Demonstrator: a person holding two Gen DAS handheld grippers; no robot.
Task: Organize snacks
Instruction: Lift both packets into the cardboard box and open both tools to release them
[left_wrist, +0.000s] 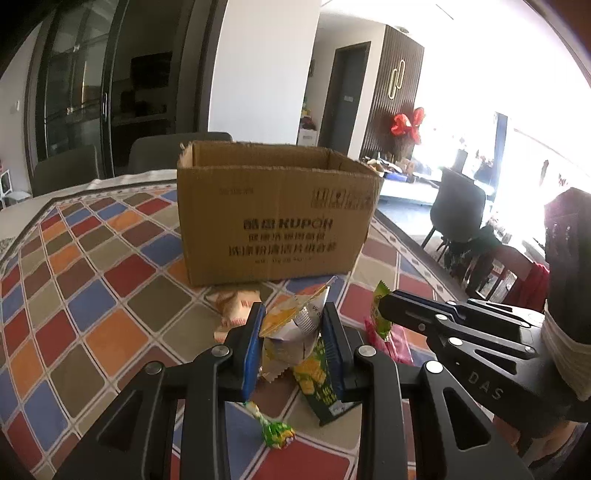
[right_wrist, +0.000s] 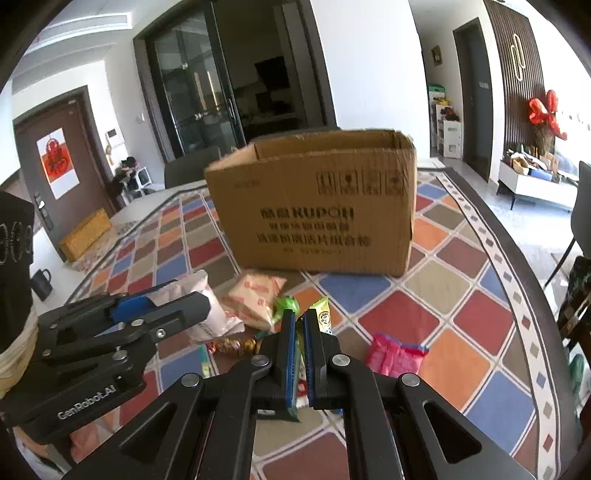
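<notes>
A light, crinkly yellow snack packet (left_wrist: 291, 325) is pinched mid-body by the left gripper (left_wrist: 295, 332); the right gripper (right_wrist: 300, 332) is clamped on a slim green packet (right_wrist: 320, 317), near the table's front edge.

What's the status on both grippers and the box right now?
Left gripper shut on yellow packet. Right gripper shut on green packet. Box open ahead, path unblocked.
</notes>
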